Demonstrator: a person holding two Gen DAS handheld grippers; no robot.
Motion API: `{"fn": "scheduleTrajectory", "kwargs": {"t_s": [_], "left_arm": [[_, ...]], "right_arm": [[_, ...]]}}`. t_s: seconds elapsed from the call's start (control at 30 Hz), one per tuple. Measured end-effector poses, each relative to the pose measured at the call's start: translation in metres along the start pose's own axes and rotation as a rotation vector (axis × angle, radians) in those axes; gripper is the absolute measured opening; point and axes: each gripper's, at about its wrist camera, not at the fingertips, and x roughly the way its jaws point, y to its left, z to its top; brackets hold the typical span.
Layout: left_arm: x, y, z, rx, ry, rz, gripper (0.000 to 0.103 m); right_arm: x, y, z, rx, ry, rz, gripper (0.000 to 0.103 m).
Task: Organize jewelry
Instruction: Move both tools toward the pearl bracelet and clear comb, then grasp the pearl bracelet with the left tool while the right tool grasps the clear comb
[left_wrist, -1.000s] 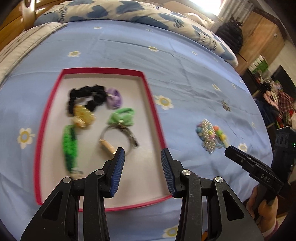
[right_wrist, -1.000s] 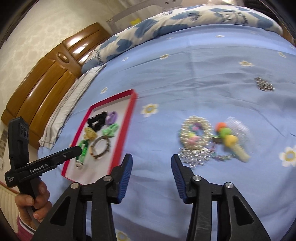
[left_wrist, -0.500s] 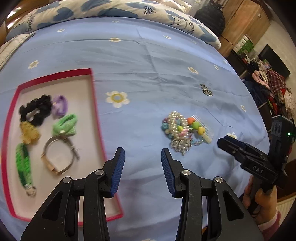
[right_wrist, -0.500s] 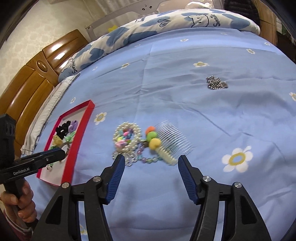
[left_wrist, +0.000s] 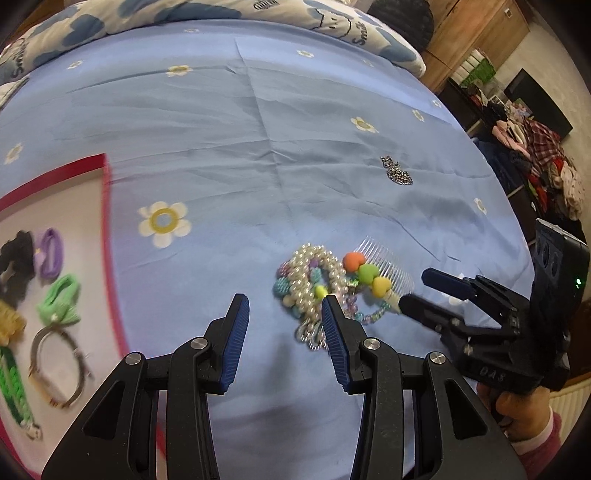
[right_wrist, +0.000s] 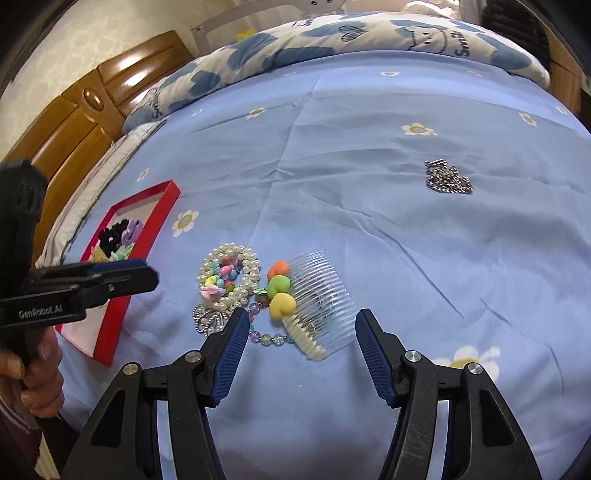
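- Where the blue flowered bedsheet (right_wrist: 369, 184) lies open, a small heap of jewelry sits near its middle: a pearl bracelet (right_wrist: 229, 277) coiled around colourful beads, a silver filigree piece (right_wrist: 208, 319) just below it, and a pastel bead strand (right_wrist: 266, 334) trailing out from under them.
- Touching that heap on its right is a clear hair comb (right_wrist: 321, 299), its spine carrying an orange, a green and a yellow heart.
- The right claw (right_wrist: 299, 349) hangs over the comb with its blue pads spread wide, one on each side of the comb's lower end; neither pad presses on it, and nothing is pinched.
- The left claw (left_wrist: 284, 332) is spread too and grips nothing; in its own view its right pad overlaps the near edge of the pearl bracelet (left_wrist: 314, 280), but whether it touches cannot be told.
- A red-rimmed tray (right_wrist: 159, 221) lies on the bed well to the left of the heap, holding a black scrunchie (left_wrist: 16, 254), a purple hair tie (left_wrist: 50, 251), a light green bow (left_wrist: 61, 299), a metal bangle (left_wrist: 59, 365), a green braided band (left_wrist: 13, 391) and a yellowish piece that is blurred.
- A small silver chain (right_wrist: 448, 179) lies alone, well apart from the heap, farther up the sheet.
- A hand (right_wrist: 33, 365) grips the handle of the left tool, and another hand (left_wrist: 517, 406) in a pink cuff holds the right one.
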Motion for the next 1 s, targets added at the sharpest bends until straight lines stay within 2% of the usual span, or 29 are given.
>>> {"fn": "scheduleTrajectory", "kwargs": {"t_s": [0.27,0.33,0.37,0.4,0.47,0.5,0.57,0.67,0.7,0.73,0.8,0.87,0.93,1.0], "left_arm": [[0.034,-0.002,0.009,0.006,0.066,-0.001,0.036],[0.037,-0.003,0.008,0.011,0.071,-0.018,0.025],[0.038,-0.004,0.008,0.017,0.077,-0.024,0.015],[0.039,-0.006,0.007,0.025,0.079,-0.028,0.013],[0.038,-0.011,0.004,0.05,0.068,-0.015,0.013],[0.036,-0.013,0.002,0.059,0.063,-0.014,0.012],[0.033,-0.013,0.0,0.06,0.059,-0.025,0.011],[0.027,-0.009,-0.003,0.047,0.052,-0.042,0.01],[0.025,-0.007,-0.005,0.042,0.05,-0.046,0.01],[0.023,-0.005,-0.006,0.036,0.047,-0.051,0.01],[0.018,-0.002,-0.007,0.023,0.041,-0.064,0.01],[0.011,0.002,-0.009,0.008,0.032,-0.079,0.01],[0.004,0.004,-0.012,-0.004,0.018,-0.088,0.01],[-0.002,0.006,-0.015,-0.014,0.008,-0.1,0.01]], "right_arm": [[0.02,-0.004,0.003,-0.018,0.05,0.004,0.063],[0.021,-0.005,0.002,-0.01,0.049,0.005,0.062],[0.022,-0.006,0.001,-0.006,0.051,-0.001,0.06],[0.022,-0.007,0.001,-0.005,0.052,-0.01,0.059],[0.022,-0.006,-0.001,-0.006,0.053,-0.02,0.041],[0.022,-0.007,-0.002,-0.002,0.053,-0.015,0.038],[0.018,-0.009,-0.002,0.01,0.045,-0.013,0.014],[0.015,-0.012,-0.001,0.02,0.046,-0.004,0.007],[0.014,-0.011,-0.001,0.016,0.045,0.004,0.007],[0.014,-0.011,0.0,0.018,0.044,0.016,0.013],[0.015,-0.012,0.002,0.026,0.043,0.041,0.018],[0.015,-0.011,0.004,0.007,0.04,0.033,0.049],[0.016,-0.01,0.006,-0.016,0.035,0.028,0.061],[0.021,-0.006,0.008,-0.046,0.049,0.026,0.061]]}}
